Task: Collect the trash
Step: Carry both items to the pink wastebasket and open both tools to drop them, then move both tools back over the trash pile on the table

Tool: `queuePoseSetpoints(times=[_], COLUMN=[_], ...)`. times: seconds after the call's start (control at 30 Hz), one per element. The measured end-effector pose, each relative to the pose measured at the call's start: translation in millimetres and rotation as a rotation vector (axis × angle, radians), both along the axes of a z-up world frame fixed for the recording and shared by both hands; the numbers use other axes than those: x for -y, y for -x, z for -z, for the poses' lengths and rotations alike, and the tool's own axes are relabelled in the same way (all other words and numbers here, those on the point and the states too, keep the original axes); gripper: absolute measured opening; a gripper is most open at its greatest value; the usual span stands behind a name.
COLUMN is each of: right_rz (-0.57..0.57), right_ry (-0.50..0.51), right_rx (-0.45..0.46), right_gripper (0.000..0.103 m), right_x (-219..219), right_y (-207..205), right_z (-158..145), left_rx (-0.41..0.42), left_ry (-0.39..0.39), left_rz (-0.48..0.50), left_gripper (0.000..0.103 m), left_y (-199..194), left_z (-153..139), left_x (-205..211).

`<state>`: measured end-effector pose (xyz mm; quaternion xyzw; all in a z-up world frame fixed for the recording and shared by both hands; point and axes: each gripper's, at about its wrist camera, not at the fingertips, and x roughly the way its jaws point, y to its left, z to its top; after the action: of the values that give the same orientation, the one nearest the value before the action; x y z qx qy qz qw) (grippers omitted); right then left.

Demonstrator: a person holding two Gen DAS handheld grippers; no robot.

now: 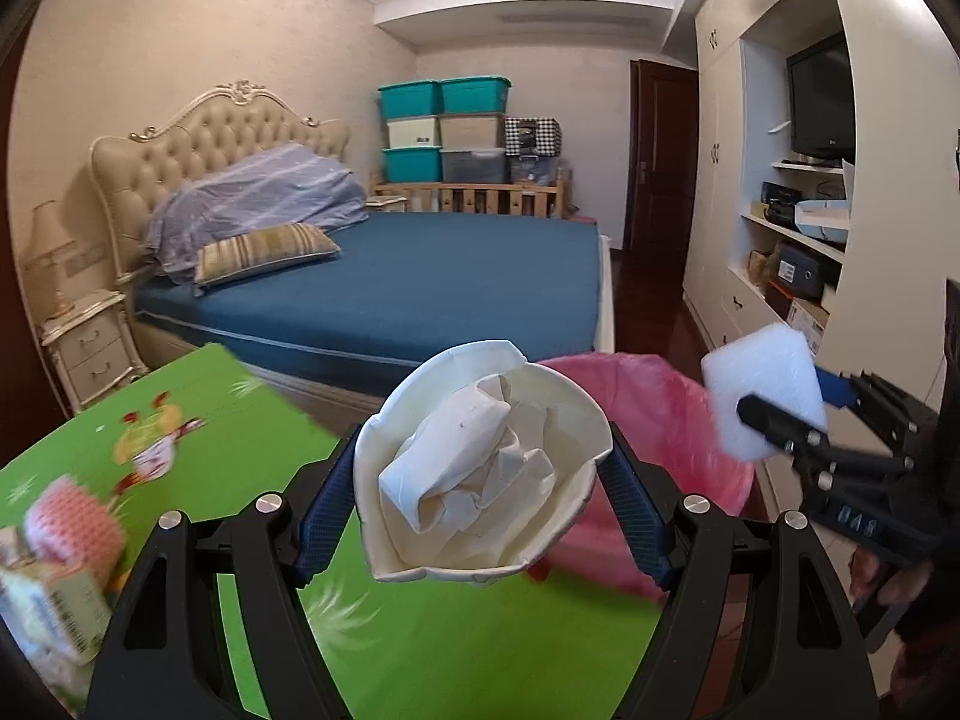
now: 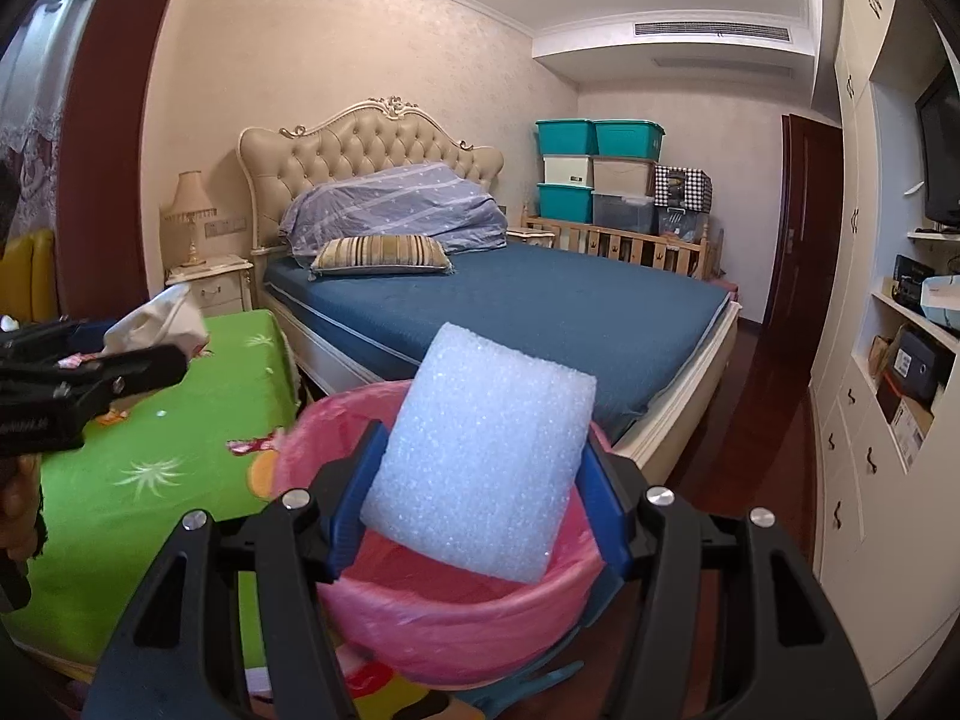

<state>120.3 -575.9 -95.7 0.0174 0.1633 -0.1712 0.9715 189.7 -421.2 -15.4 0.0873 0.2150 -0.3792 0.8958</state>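
My left gripper (image 1: 483, 468) is shut on a squashed white paper cup (image 1: 576, 414) stuffed with crumpled tissue (image 1: 474, 456), held above the green table edge. My right gripper (image 2: 480, 480) is shut on a white foam block (image 2: 480, 456), held over the bin lined with a pink bag (image 2: 444, 624). In the left wrist view the foam block (image 1: 762, 390) and right gripper (image 1: 798, 414) hang to the right of the pink bin (image 1: 660, 420). In the right wrist view the left gripper (image 2: 150, 360) with the cup (image 2: 162, 324) shows at the left.
A table with a green cartoon cloth (image 1: 420, 648) holds a pink knitted item (image 1: 78, 522) and a packet (image 1: 48, 612) at its left. Behind stand a blue bed (image 1: 420, 276), a nightstand (image 1: 90, 342) and a white wardrobe with shelves (image 1: 798, 240). Dark wood floor (image 2: 750, 438) runs beside the bed.
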Motion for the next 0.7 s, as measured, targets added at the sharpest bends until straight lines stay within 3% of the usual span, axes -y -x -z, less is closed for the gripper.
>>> queuePoseSetpoints(times=[0.4,0.43,0.47,0.53,0.7], right_rz=[-0.035,-0.048,-0.051,-0.05,-0.035], right_ry=[-0.035,-0.042,-0.048,-0.052,-0.054], right_rx=[-0.016,-0.018,-0.023,-0.025,-0.009], right_gripper=[0.063,0.071,0.079,0.085,0.086], right_x=[29.3,31.1,32.3,34.8,35.0], right_y=[-16.6,-20.7,-24.0,-28.1,-12.3], right_z=[21.1,24.7,26.8,32.8,33.2], left_rx=[-0.056,-0.059,-0.061,-0.056,-0.036], left_ry=[0.001,0.0,0.0,0.006,0.019], left_rz=[0.048,0.047,0.046,0.048,0.039], left_gripper=[0.075,0.077,0.085,0.094,0.094], left_y=[-34.0,-36.1,-38.4,-42.4,-41.9], left_z=[2.3,2.6,2.3,-0.3,-17.1], left_x=[75.3,80.1,83.1,84.3,69.9])
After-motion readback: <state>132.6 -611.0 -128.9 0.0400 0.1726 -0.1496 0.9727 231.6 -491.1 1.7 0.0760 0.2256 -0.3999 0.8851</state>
